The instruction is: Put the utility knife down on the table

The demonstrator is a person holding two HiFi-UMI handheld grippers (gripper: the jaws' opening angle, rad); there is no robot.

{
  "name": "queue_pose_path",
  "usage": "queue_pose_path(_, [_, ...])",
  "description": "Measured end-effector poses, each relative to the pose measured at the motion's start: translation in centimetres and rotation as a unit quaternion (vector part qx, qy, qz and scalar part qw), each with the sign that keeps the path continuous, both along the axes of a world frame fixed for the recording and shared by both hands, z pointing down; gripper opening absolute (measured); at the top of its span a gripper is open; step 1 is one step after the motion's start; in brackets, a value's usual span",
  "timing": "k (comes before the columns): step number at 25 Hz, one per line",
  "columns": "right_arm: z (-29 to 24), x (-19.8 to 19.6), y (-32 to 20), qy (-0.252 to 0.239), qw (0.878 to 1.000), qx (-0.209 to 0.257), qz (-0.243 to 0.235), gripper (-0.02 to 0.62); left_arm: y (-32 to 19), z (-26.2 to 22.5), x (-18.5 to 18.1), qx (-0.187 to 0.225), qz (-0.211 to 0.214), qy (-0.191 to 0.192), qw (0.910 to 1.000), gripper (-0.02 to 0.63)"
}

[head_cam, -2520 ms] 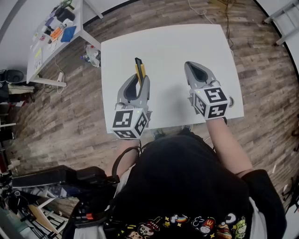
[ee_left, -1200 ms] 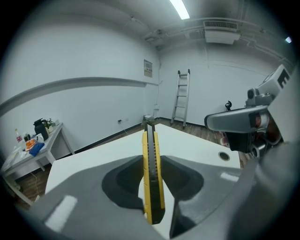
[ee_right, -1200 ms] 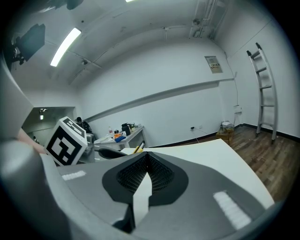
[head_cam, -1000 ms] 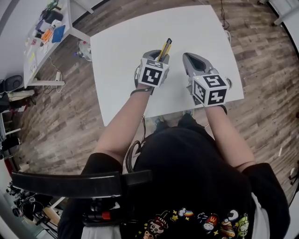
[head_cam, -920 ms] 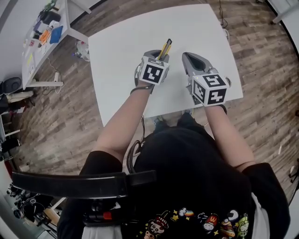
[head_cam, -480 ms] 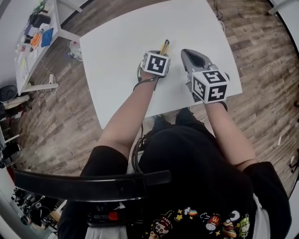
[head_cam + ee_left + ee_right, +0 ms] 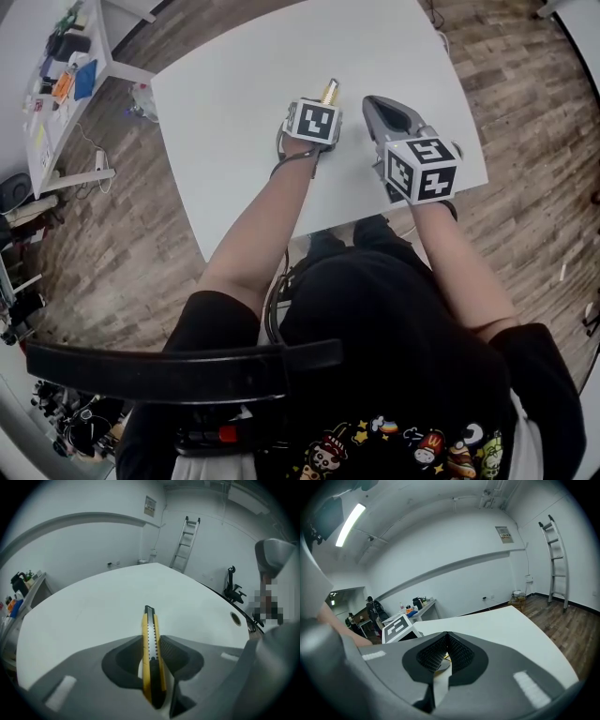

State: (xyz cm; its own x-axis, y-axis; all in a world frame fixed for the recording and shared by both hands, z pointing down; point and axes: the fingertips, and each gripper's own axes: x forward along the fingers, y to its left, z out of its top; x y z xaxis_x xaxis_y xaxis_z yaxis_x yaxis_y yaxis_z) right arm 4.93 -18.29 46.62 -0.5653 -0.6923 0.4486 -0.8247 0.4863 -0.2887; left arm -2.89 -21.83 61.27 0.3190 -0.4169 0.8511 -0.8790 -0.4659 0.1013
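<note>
Knife work sits entirely with the left gripper [image 7: 151,645]. Its jaws are clamped on the utility knife [image 7: 148,625], one pad on each flat side of the yellow body. The slider track faces up between the pads, and the nose runs straight out past the jaw tips. The rear of the handle lies back between the jaws, toward the camera. Ahead of and below the jaw tips spreads the white table [image 7: 93,606], bare in front of the nose. No view shows whether the knife touches the top or hangs just above it.

The right gripper [image 7: 446,641] holds nothing. Its ribbed pads meet at the tips, and through the slit behind them shows only a sliver of yellow from the knife, well beyond its jaws.

As a thing to handle, the knife looks light and stiff — a slim plastic shell round a metal track, so it should not flex in the grip. The sides look smooth and may slide if the squeeze slackens. I cannot tell whether any blade stands out of the dark nose, so it is best kept clear of. The present hold, across the flat sides at mid-body, seems right. Released on its narrow edge, it would probably tip onto a flat side — better to lay it low before opening.
</note>
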Motion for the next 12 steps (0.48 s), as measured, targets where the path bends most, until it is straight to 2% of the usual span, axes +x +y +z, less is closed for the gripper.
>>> queue_pose_path(3, [0.1, 0.0, -0.2, 0.0, 1.0, -0.002, 0.002, 0.025, -0.2, -0.1, -0.2, -0.003, -0.006, 0.002, 1.0, 0.121])
queue_pose_path(7, [0.3, 0.3, -0.2, 0.002, 1.0, 0.0, 0.007, 0.025, -0.8, -1.2, 0.5, 0.034, -0.001, 0.017, 0.9993, 0.121])
queue_pose_path(12, [0.0, 0.6, -0.1, 0.005, 1.0, 0.001, 0.011, 0.025, 0.0, -3.4, -0.6, 0.049, -0.019, 0.019, 0.9984, 0.119])
